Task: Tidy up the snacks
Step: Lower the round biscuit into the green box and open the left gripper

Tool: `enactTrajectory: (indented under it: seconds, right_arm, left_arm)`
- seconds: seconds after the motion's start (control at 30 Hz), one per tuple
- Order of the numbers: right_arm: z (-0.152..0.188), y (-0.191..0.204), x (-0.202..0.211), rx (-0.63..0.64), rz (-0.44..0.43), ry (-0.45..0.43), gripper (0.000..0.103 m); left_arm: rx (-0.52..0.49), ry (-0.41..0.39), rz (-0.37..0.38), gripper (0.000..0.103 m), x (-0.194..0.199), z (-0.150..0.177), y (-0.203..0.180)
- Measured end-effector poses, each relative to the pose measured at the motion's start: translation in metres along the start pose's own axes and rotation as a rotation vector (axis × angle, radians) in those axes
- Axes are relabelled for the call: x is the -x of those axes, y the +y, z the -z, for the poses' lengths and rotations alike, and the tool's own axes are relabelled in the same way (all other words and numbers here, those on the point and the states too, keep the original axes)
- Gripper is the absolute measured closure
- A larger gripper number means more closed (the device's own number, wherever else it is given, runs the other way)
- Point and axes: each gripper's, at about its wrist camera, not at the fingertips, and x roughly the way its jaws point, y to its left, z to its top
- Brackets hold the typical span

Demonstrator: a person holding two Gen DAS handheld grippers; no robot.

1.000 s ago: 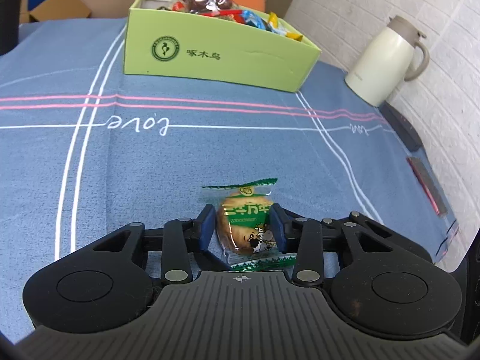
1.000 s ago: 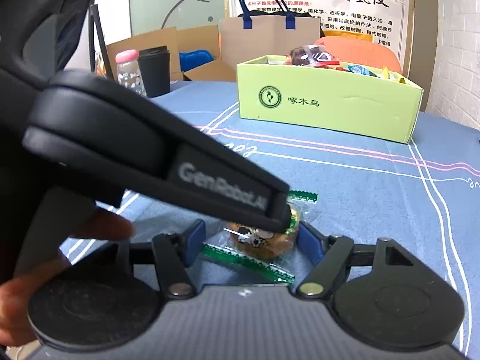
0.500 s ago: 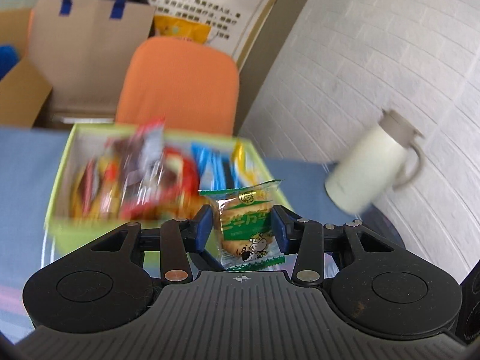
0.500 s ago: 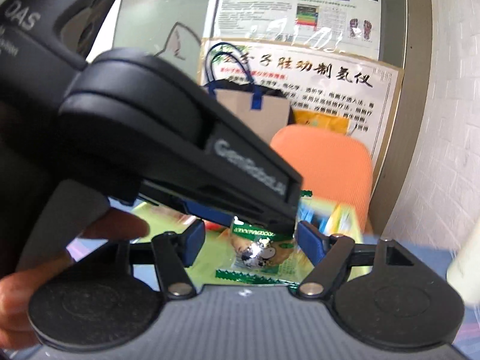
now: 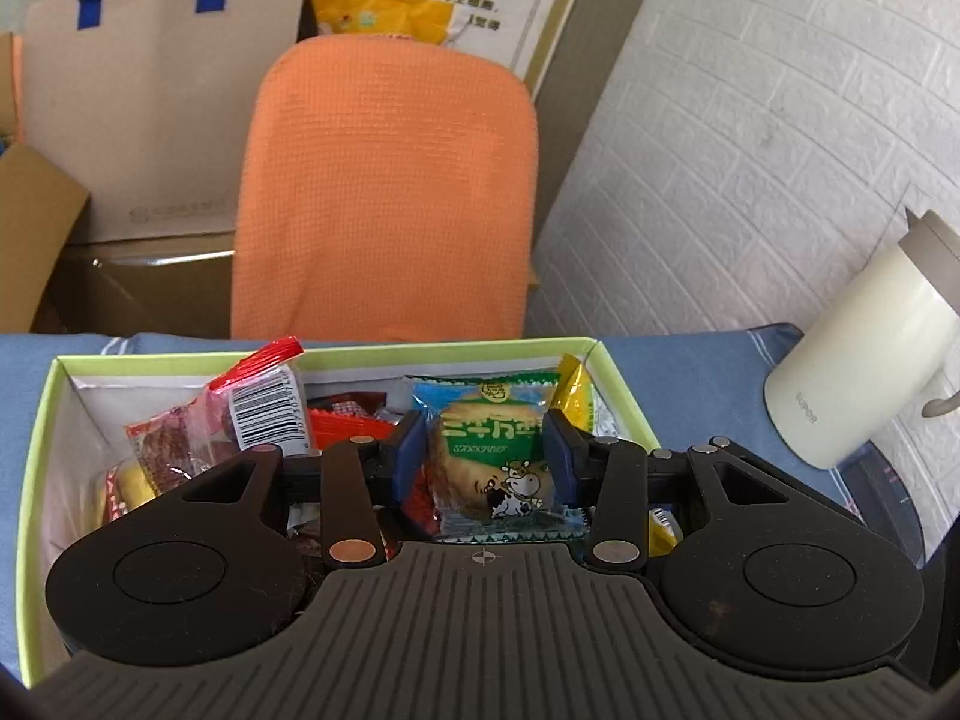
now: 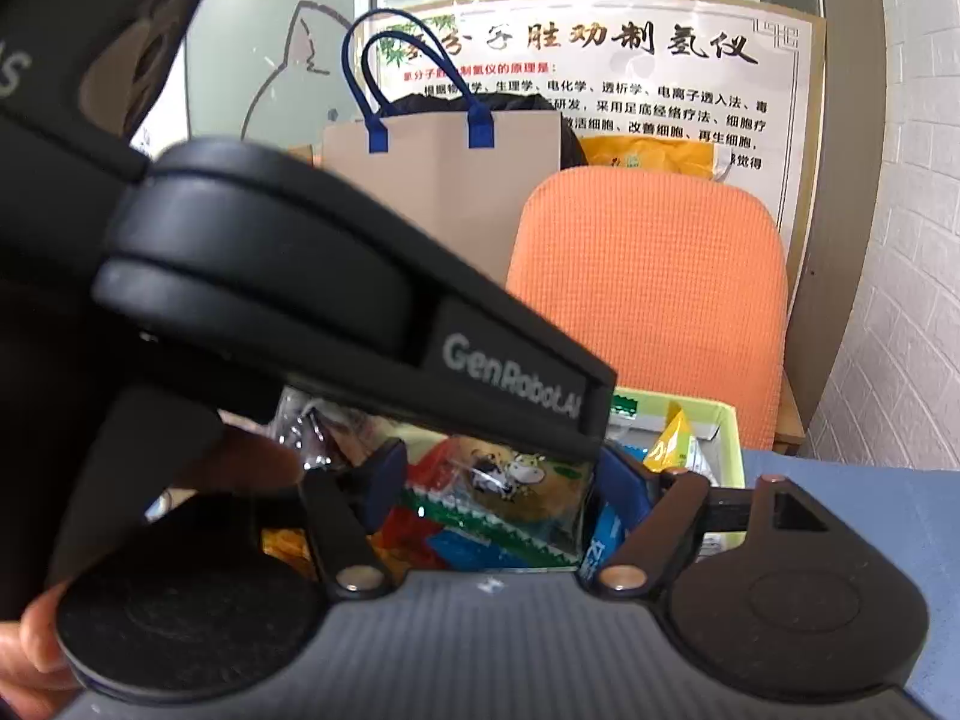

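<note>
The left gripper (image 5: 485, 455) is clamped on a biscuit packet (image 5: 503, 468), its blue pads (image 5: 410, 453) pressing the green-and-clear wrapper from both sides. The packet is upright between them, with a cartoon cow printed low on its front, and it hangs above the open green box (image 5: 37, 438), over the right half of it.

From the right wrist view, the right gripper (image 6: 504, 489) sits just behind the left one, whose black body crosses most of that picture. Its jaws are opening, and the same packet (image 6: 510, 489) lies in the gap between them; whether the pads touch the wrapper cannot be told (the left gripper hides much of it). A person's hand (image 6: 252, 459) shows at the left edge of this view.

Under the packet the box is full of other snacks: a red-sealed packet with a barcode (image 5: 240, 414) leaning at the left, a yellow wrapper (image 5: 576, 387) in the far right corner.

The box stands on a blue tablecloth (image 5: 690, 372). A cream jug (image 5: 864, 354) stands on the cloth to the right, near the white brick wall. Behind the table is an orange chair (image 5: 384, 192), and farther back a paper bag with blue handles (image 5: 156, 108).
</note>
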Motion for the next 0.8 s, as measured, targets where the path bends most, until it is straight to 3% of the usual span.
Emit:
enactTrajectory:
  seconds: [0.13,0.2,0.27,0.37,0.57,0.7,0.8]
  right_arm:
    - [-0.002,-0.003,0.004,0.006,-0.008,0.007,0.016]
    - [-0.001,-0.004,0.007,0.004,0.007,0.0,0.007]
    - [-0.004,-0.006,0.011,-0.009,-0.011,-0.009,0.007]
    - [-0.009,-0.008,0.018,-0.007,0.01,-0.047,0.001]
    - [-0.019,0.0,0.041,0.021,-0.007,-0.108,0.001]
    - [-0.021,0.019,0.06,0.088,0.016,-0.14,0.0]
    - [-0.019,0.034,0.077,0.111,0.043,-0.156,0.0]
  left_arm:
    - [-0.014,-0.026,0.006,0.069,0.003,0.004,-0.002]
    - [0.003,-0.048,0.021,0.047,0.01,0.004,-0.001]
    - [0.018,-0.088,0.033,0.039,0.018,0.003,0.001]
    - [0.05,-0.141,0.041,0.032,0.034,0.0,0.003]
    - [0.07,-0.263,-0.025,0.025,0.094,0.012,0.003]
    - [0.089,-0.379,-0.089,0.012,0.161,0.047,0.009]
    - [0.107,-0.423,-0.16,0.011,0.206,0.085,0.015]
